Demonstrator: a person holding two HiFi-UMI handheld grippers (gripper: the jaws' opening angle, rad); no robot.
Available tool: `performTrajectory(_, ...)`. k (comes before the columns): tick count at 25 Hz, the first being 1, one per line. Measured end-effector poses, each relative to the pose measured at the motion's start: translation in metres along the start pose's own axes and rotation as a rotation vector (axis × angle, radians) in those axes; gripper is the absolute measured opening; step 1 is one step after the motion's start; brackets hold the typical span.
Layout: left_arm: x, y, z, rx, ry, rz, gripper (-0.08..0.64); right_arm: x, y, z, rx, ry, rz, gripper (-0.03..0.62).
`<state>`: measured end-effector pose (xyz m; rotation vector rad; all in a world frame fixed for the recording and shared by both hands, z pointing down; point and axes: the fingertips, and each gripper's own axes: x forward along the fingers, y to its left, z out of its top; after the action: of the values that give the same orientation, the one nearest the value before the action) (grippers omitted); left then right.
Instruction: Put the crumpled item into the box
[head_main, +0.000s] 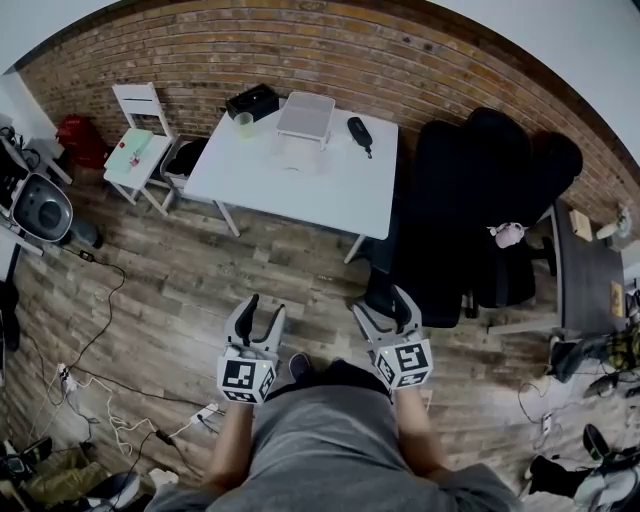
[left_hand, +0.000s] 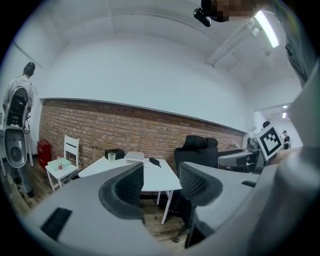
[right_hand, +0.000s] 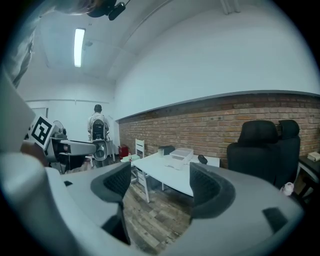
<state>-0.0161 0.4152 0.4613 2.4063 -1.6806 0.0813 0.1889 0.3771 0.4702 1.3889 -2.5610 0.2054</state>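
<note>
A wooden floor (head_main: 180, 290) fills most of the head view, and a brick wall (head_main: 330, 55) runs along its far edge. A white table (head_main: 335, 190) stands against the wall. Two black office chairs (head_main: 480, 200) stand just to its right, and a small white chair (head_main: 140, 135) stands to its left. A dark desk (head_main: 585, 265) shows at the right edge. White cables (head_main: 110, 400) trail over the floor at lower left. At the bottom of the view is the person's grey shirt (head_main: 330, 450), with both forearms reaching forward. On the far part of the table sits the white box (head_main: 306, 113). The pale crumpled item (head_main: 293, 156) lies on the tabletop just in front of the box, outside it. Left of the box are a black case (head_main: 252, 100) and a cup (head_main: 244, 123), and right of it lies a black handset (head_main: 359, 132). The left gripper (head_main: 265, 308) is held over the floor, well short of the table and pointing toward it. Its jaws stand apart, and its own view shows only the table and floor between them. The right gripper (head_main: 385, 305) is beside it at about the same height, near the foot of the closer office chair. Its jaws are spread wide too, and they hold nothing.
</note>
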Motion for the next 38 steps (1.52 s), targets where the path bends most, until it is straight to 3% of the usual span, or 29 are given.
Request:
performTrajectory(7, -0.009, 0.016, 0.009, -0.031, -0.051, 0.004, 0.221, 0.007, 0.013, 0.005, -0.010, 0.005, 0.006, 0.373)
performTrajectory(13, -0.013, 0.026, 0.004, -0.006, -0.012, 0.010, 0.222, 0.015, 0.024, 0.016, -0.031, -0.001, 0.014, 0.364)
performTrajectory(21, -0.022, 0.032, 0.007, -0.014, -0.035, -0.005, 0.221, 0.023, 0.028, 0.019, 0.003, -0.014, 0.017, 0.356)
performTrajectory(29, -0.004, 0.033, 0.009, 0.012, -0.019, -0.023, 0.222, 0.035, 0.017, 0.017, 0.019, -0.024, 0.009, 0.348)
performTrajectory(33, 0.009, 0.038, 0.010, -0.005, -0.018, -0.037, 0.221, 0.047, 0.004, 0.018, 0.108, -0.041, 0.021, 0.344)
performTrajectory(38, 0.026, 0.044, 0.011, 0.006, -0.008, -0.029, 0.221, 0.062, -0.012, 0.013, 0.113, -0.024, 0.014, 0.334)
